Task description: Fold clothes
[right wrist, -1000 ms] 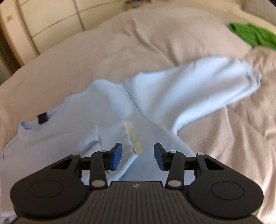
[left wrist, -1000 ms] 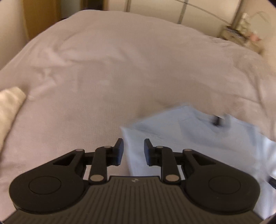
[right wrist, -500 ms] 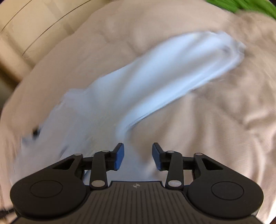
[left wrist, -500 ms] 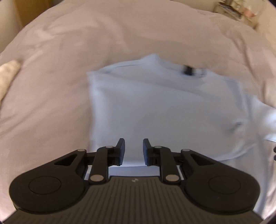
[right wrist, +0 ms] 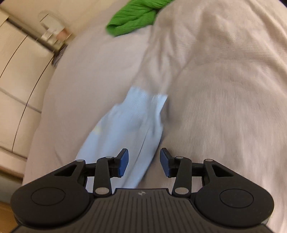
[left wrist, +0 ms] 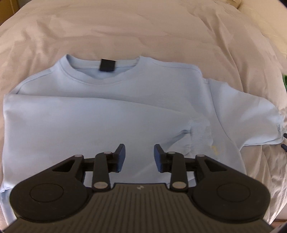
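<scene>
Pale blue sweatshirt (left wrist: pixel 107 116) lies face-up on the bed (left wrist: pixel 125 32), spread directly ahead of the left tongs (left wrist: pixel 139 157), collar at the far side. One sleeve already crosses the chest. The other sleeve (right wrist: pixel 132 125) stretches straight ahead of the right tongs (right wrist: pixel 143 162), its long axis running away from them, cuff farthest. Both tongs are released, gripping nothing. The right pair sits nearer that loose sleeve, so folding it inward likely falls to them.

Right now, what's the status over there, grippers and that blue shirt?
Left gripper open, empty, over light blue shirt. Right gripper open, over the sleeve. Shirt flat on the bed, one side folded in. Green garment lies well clear.
</scene>
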The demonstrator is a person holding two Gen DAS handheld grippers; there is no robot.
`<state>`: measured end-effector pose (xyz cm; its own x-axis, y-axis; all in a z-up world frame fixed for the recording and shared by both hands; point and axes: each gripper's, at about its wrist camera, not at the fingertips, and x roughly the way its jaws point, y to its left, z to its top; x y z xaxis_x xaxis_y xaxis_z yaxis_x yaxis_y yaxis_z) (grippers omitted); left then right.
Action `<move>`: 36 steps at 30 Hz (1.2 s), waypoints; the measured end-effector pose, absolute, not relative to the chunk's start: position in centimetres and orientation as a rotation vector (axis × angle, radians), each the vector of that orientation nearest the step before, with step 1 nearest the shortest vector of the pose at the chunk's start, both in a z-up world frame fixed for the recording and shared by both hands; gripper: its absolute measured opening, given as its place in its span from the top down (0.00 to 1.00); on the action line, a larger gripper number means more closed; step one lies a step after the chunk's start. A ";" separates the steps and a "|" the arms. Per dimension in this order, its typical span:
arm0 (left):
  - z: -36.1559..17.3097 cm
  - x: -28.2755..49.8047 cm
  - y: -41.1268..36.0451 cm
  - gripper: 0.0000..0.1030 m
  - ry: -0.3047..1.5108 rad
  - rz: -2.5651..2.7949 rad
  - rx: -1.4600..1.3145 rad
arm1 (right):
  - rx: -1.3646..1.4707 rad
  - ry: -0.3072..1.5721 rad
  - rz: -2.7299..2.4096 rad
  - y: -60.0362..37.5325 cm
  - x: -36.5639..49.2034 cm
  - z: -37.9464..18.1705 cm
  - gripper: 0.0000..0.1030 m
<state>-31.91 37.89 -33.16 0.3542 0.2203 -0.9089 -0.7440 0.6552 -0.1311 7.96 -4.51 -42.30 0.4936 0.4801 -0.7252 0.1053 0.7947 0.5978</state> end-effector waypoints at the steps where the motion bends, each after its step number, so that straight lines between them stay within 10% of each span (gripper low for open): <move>1: -33.3 -31.7 37.9 0.71 1.036 0.675 -0.599 | 0.642 1.056 0.234 -4.7 8.6 -42.9 0.60; 13: -32.3 -37.1 40.2 0.71 0.993 0.752 -0.734 | 0.396 0.896 0.296 -0.2 9.4 -39.4 0.86; 22: -32.4 -46.0 41.1 0.71 0.944 0.827 -0.934 | -0.053 0.621 1.044 16.9 -10.6 -30.3 0.90; 27: -32.4 -47.8 41.4 0.70 0.910 0.783 -0.990 | -0.285 0.859 1.265 22.2 -20.3 -34.1 0.55; 36: -35.6 -43.7 43.3 0.56 0.747 0.590 -1.284 | -0.185 1.150 1.041 16.2 -19.1 -37.4 0.55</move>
<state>-43.67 43.34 -35.63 0.6354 -0.0173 -0.7719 -0.7548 0.1967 -0.6257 -19.14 16.18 -37.40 0.0226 0.5802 -0.8142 -0.7528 0.5458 0.3680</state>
